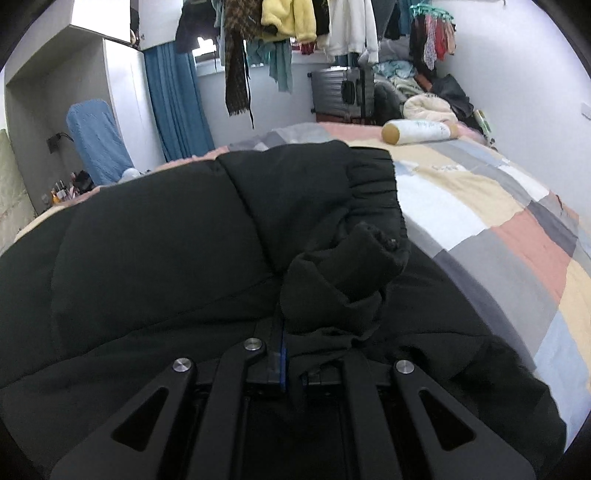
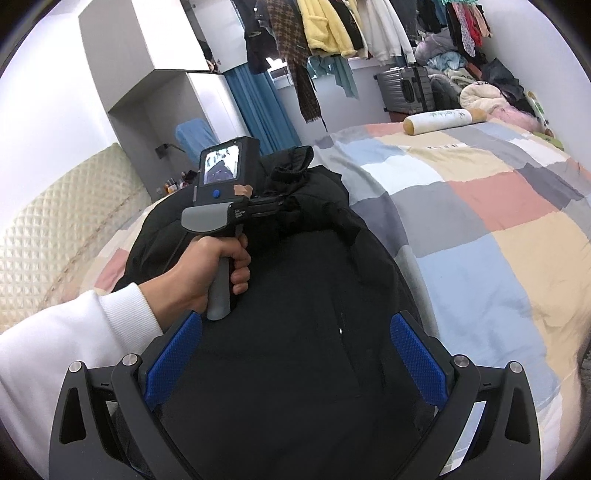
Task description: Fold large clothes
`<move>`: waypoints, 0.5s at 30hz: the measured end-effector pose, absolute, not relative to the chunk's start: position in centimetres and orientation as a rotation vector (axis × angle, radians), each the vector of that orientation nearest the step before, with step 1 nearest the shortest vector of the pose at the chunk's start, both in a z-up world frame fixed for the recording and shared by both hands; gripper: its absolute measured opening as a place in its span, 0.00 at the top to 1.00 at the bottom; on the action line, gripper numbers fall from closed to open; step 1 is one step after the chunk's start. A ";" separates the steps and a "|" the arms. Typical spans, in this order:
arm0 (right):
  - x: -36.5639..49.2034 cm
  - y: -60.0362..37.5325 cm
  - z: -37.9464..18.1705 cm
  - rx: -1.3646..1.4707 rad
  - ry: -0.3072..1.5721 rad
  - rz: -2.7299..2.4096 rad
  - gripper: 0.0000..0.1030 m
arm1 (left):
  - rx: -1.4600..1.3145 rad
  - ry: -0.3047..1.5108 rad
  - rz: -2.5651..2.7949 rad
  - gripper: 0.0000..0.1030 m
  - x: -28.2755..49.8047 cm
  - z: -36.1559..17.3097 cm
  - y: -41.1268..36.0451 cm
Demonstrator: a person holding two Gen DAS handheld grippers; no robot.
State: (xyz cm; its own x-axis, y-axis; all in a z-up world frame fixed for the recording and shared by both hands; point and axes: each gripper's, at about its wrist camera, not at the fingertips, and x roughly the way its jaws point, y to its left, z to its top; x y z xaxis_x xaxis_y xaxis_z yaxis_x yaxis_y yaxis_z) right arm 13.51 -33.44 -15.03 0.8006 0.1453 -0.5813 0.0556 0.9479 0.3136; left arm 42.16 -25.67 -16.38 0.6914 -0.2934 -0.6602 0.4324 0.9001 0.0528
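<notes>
A large black padded jacket (image 1: 147,240) lies spread on the patchwork bed quilt (image 1: 498,221). My left gripper (image 1: 284,354) is shut on a bunched sleeve with a ribbed cuff (image 1: 354,266), held just above the jacket's body. The right wrist view shows the same jacket (image 2: 295,277), with the left gripper (image 2: 275,201) clamped on dark fabric at its far end and a hand (image 2: 214,266) in a white sleeve on the grip. My right gripper (image 2: 295,354) hovers open over the near part of the jacket, its blue pads (image 2: 417,358) wide apart with nothing between them.
The quilt (image 2: 480,206) stretches away to the right. A bolster pillow (image 2: 439,120) lies at the bed's far end, near a grey suitcase (image 2: 404,88) and a clothes pile. Garments (image 1: 288,18) hang overhead. A quilted headboard (image 2: 55,229) is on the left.
</notes>
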 end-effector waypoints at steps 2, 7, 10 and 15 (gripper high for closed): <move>13.7 -33.3 -15.1 0.318 0.652 0.044 0.00 | 0.232 0.706 -0.410 0.96 42.1 -16.5 -26.0; 14.1 -33.3 -15.3 0.308 0.668 0.023 0.00 | 0.176 0.703 -0.447 0.89 40.9 -15.4 -25.0; 14.0 -33.2 -15.3 0.294 0.665 0.011 0.00 | 0.145 0.736 -0.452 0.58 40.1 -14.5 -24.1; 13.8 -32.5 -14.8 0.263 0.643 0.012 0.00 | 0.109 0.669 -0.477 0.17 36.9 -11.3 -21.4</move>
State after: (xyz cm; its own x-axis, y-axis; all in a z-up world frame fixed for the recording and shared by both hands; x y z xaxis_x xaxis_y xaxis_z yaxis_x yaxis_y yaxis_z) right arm 13.84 -32.46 -14.81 0.8015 0.0923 -0.5909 0.0699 0.9668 0.2458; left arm 36.93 -21.36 -11.34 0.6812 -0.3900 -0.6196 0.4587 0.8870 -0.0540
